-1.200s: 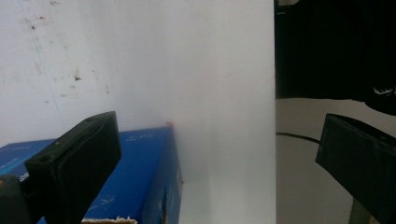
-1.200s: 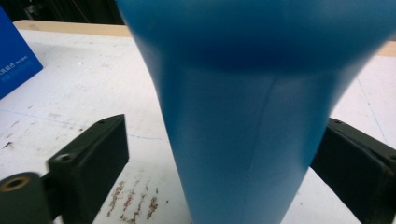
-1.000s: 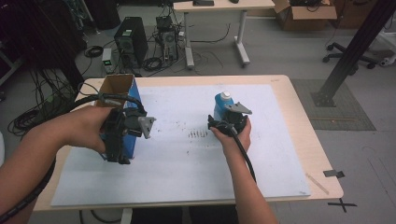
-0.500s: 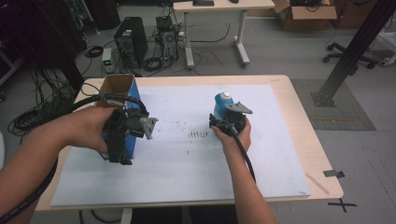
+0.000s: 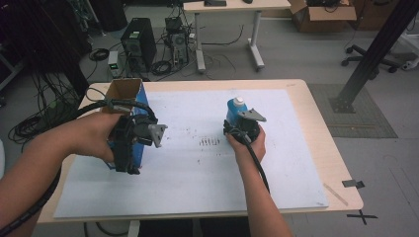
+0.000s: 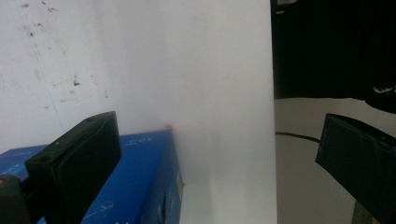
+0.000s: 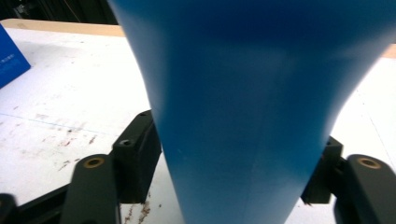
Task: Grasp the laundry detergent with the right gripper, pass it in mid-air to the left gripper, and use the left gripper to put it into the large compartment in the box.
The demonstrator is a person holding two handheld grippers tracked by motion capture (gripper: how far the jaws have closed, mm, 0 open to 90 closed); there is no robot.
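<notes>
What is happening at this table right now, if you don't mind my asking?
A person stands at a table covered with white paper, a two-jaw gripper in each hand. The right gripper has just been closing its jaws on a blue bottle with a white cap, which stands upright on the paper; both pads now sit against its sides. The left gripper is held at an open-topped blue box near the table's left edge, its jaws wide apart, with one jaw over the box.
</notes>
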